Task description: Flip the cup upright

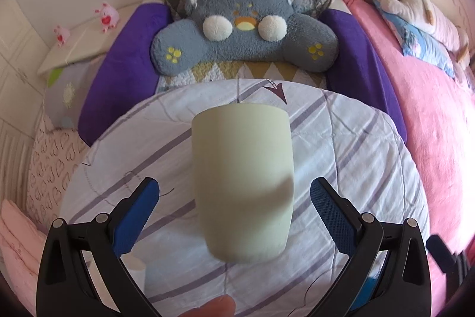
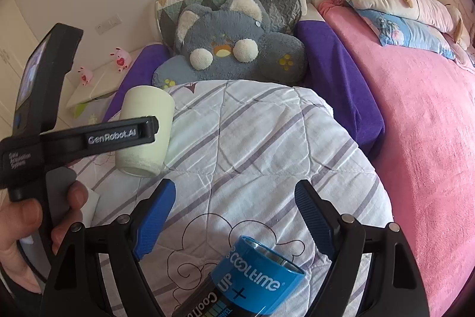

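Partly blurred cup [image 1: 242, 183] between wide-open left gripper [image 1: 234, 213], right gripper [image 2: 234, 216] open, empty.

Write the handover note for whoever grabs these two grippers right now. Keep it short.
Left gripper: open, its blue pads on either side of the pale green cup, no contact visible.
Right gripper: open, holding nothing, above the striped quilt.
Cup: lying on its side on the quilt, one end toward the grey plush cushion, the other toward the left gripper. From the right wrist view the left gripper's finger crosses in front of it.
Blue Cooltime can: lies on the quilt, low between the right gripper's arms.
Done: left gripper lined up on the cup.
Left: close on it, lift, turn it upright, set it down.
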Action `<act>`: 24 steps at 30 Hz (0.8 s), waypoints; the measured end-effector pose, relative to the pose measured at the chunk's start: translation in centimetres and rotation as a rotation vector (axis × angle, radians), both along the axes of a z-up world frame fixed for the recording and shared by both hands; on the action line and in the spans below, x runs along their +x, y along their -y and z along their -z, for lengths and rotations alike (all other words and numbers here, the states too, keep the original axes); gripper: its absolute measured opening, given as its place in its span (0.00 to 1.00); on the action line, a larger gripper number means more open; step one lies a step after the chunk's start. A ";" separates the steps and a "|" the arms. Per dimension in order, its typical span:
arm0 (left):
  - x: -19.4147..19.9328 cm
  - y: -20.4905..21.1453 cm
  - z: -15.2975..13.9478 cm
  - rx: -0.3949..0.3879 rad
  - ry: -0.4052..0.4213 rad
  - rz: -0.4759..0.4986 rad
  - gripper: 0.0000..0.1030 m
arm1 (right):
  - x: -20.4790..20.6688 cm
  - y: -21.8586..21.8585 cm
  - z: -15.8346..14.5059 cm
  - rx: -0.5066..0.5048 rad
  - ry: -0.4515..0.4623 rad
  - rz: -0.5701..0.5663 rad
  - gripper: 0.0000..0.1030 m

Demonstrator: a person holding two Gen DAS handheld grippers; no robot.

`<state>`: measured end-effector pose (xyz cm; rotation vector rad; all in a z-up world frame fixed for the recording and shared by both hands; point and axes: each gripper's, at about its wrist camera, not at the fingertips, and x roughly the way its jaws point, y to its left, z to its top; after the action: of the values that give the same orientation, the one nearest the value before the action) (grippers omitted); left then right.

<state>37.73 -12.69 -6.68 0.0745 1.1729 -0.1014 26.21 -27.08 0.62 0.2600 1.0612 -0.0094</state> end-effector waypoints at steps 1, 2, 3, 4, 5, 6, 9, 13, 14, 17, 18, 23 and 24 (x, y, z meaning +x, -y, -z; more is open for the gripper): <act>0.4 -0.1 0.2 -0.010 -0.013 -0.009 1.00 | 0.2 0.1 0.0 0.001 -0.001 0.000 0.81; 0.8 -0.2 0.4 -0.019 -0.024 -0.019 1.00 | 0.4 0.1 -0.1 0.002 -0.001 -0.002 0.81; 1.2 -0.3 0.6 -0.024 -0.033 -0.032 1.00 | 0.5 0.2 -0.1 0.002 -0.001 -0.002 0.81; 1.6 -0.4 0.8 -0.026 -0.040 -0.044 1.00 | 0.7 0.2 -0.1 0.004 -0.001 -0.003 0.81; 2.1 -0.5 1.0 -0.030 -0.050 -0.058 1.00 | 0.9 0.2 -0.1 0.005 -0.001 -0.004 0.81; 2.3 -0.6 1.2 -0.033 -0.057 -0.064 1.00 | 1.1 0.2 0.0 0.007 -0.003 -0.006 0.81; 3.3 -0.6 2.0 -0.033 -0.084 -0.082 1.00 | 1.5 0.2 0.2 0.015 -0.012 -0.011 0.81; 4.0 -0.8 3.2 -0.067 -0.122 -0.095 0.92 | 1.8 0.3 0.4 0.025 -0.012 -0.012 0.81; 4.1 -0.7 3.4 -0.079 -0.129 -0.093 0.90 | 1.8 0.3 0.4 0.025 -0.012 -0.012 0.81; 4.3 -0.2 3.4 -0.100 -0.136 -0.084 0.78 | 1.9 0.4 0.6 0.028 -0.017 -0.011 0.81; 4.3 -0.1 3.3 -0.094 -0.133 -0.085 0.78 | 1.9 0.4 0.6 0.028 -0.018 -0.011 0.81; 3.9 0.0 2.8 -0.096 -0.109 -0.072 0.78 | 1.7 0.4 0.6 0.024 -0.019 -0.011 0.81; 3.8 -0.1 2.7 -0.100 -0.106 -0.069 0.78 | 1.6 0.4 0.6 0.024 -0.018 -0.011 0.81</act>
<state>41.49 -12.60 -9.37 -0.0604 1.2734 -0.1041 27.86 -27.46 0.07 0.2764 1.0807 0.0115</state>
